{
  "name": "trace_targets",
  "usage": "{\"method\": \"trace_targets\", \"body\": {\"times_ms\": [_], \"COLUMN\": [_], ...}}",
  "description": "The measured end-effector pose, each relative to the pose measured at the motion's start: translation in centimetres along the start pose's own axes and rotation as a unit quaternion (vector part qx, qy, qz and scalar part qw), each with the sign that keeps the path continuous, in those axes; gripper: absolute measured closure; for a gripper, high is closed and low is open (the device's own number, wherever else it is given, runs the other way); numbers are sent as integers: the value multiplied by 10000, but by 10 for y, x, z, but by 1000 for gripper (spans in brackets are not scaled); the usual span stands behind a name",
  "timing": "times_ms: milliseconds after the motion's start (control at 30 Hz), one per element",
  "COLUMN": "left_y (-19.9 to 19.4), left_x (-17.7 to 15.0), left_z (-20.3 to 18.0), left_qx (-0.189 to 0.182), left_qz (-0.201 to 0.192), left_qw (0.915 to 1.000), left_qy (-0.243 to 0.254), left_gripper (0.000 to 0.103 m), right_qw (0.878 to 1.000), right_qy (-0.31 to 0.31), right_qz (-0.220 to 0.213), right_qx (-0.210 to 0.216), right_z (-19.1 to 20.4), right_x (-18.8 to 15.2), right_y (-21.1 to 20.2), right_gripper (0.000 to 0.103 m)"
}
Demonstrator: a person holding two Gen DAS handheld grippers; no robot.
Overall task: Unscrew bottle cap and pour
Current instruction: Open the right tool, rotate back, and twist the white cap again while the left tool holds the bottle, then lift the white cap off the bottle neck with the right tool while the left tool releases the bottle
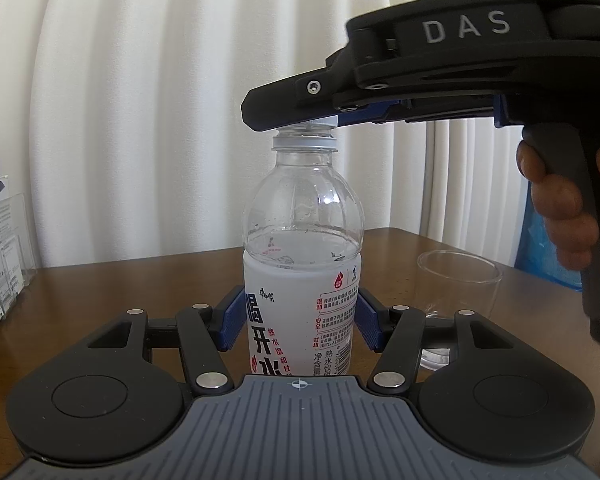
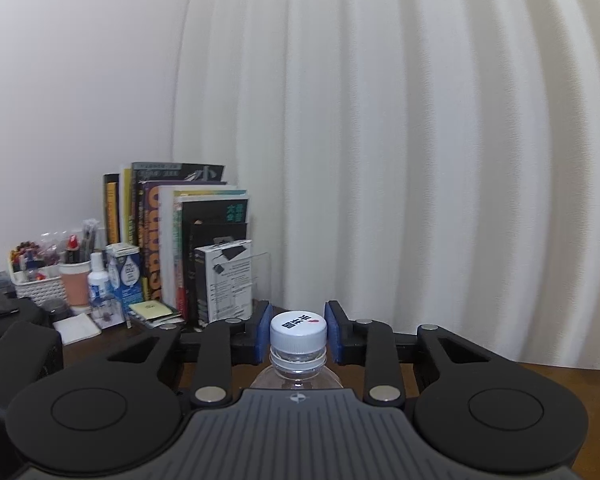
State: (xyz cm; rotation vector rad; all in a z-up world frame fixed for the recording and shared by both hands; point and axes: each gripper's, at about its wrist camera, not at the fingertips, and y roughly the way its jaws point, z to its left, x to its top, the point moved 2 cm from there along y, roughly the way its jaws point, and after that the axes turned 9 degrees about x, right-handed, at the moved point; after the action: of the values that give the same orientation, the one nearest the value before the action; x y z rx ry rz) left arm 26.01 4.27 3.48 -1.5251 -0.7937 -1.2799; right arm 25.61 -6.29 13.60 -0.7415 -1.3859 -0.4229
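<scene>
A clear water bottle (image 1: 300, 240) with a white label stands upright on the brown table (image 1: 120, 292), about half full. My left gripper (image 1: 300, 320) is shut on the bottle's labelled body, blue pads on both sides. My right gripper (image 2: 298, 334) is level with the white cap (image 2: 298, 332), its blue pads pressed against both sides of it. In the left wrist view the right gripper (image 1: 320, 120) reaches in from the right over the bottle's neck and hides most of the cap. A clear empty glass (image 1: 458, 292) stands to the right of the bottle.
White curtains hang behind the table. Books (image 2: 172, 236), boxes, a basket (image 2: 36, 284) of small items and a paper cup (image 2: 75, 282) stand at the table's far left. A clear leaflet holder (image 1: 4, 256) is at the left. A blue object (image 1: 540, 248) lies behind the glass.
</scene>
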Motion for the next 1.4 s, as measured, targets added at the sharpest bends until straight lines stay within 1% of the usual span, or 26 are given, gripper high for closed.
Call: {"method": "trace_targets", "body": {"times_ms": [133,167,200,300,333,433,567,767,1067,1333,1400], "left_y": [3,3,3,3,3,3,3,2,-2,-2,-1], "left_x": [2,2,2,2,2,2,2,2,0,1,1], "left_z": [2,2,3,2,2,3,2,3,5,4,3], "left_qx": [-2,-3,-7,-7,-5,-5,-3,-21,-17,-7,5], "left_qz": [17,18,20,16,12,9,8,11,7,8,11], "left_qw": [10000,10000,10000,10000,10000,10000,10000,10000,10000,10000,10000], "left_qy": [13,20,25,48,55,58,67,72,78,90,94], "left_gripper": [45,45,45,45,45,45,45,45,45,45,45], "right_qw": [9978,9959,9950,9875,9859,9754,9659,9629,9596,9635,9679], "right_qy": [-10,-107,-143,-292,-327,-566,-643,-688,-775,-728,-685], "right_qz": [240,321,358,623,669,909,1006,875,959,867,845], "right_qx": [614,841,920,1418,1496,1927,2296,2457,2527,2425,2266], "right_z": [-15,-20,-22,-33,-34,-40,-46,-50,-55,-57,-57], "right_x": [7,9,10,17,18,24,28,27,32,37,39], "right_y": [2,3,3,5,5,9,13,10,11,11,10], "right_gripper": [72,72,72,72,72,71,72,71,72,72,72]}}
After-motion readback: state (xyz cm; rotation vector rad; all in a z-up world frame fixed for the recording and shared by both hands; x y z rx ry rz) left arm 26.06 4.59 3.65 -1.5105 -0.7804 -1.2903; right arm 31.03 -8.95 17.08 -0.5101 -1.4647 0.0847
